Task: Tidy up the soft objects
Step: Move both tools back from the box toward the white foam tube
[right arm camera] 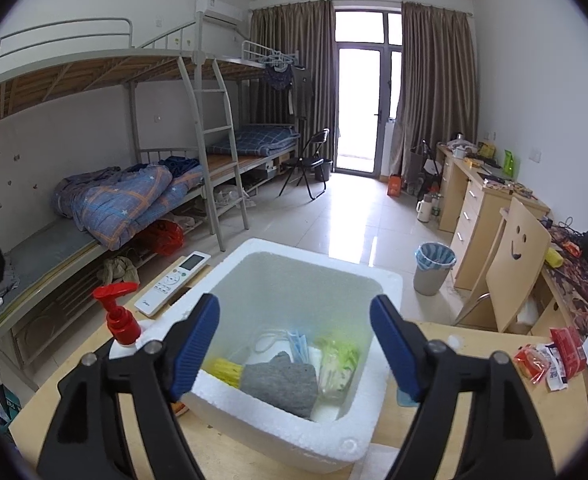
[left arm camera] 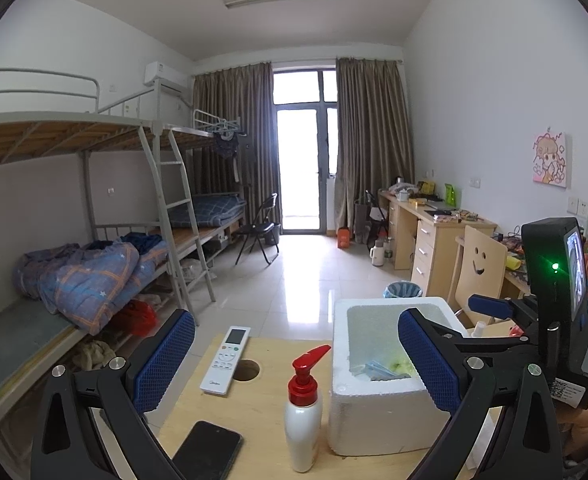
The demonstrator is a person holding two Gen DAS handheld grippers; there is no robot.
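Note:
A white foam box (right arm camera: 378, 292) stands on the wooden table (right arm camera: 474, 344). Inside it lie a grey cloth (right arm camera: 279, 380), a blue face mask (right arm camera: 300, 346), a yellow item (right arm camera: 223, 372) and a green-white packet (right arm camera: 338, 364). My right gripper (right arm camera: 296, 348) is open and empty, held above the box. My left gripper (left arm camera: 296, 360) is open and empty, to the left of the box (left arm camera: 374, 408). The right gripper's body (left arm camera: 554, 300) shows at the right of the left wrist view.
A red-capped pump bottle (left arm camera: 304, 404), a white remote (left arm camera: 225, 360) and a black phone (left arm camera: 207, 450) lie on the table (left arm camera: 253, 408) left of the box. Red snack packets (right arm camera: 550, 356) lie at the right. Bunk beds stand left, desks right.

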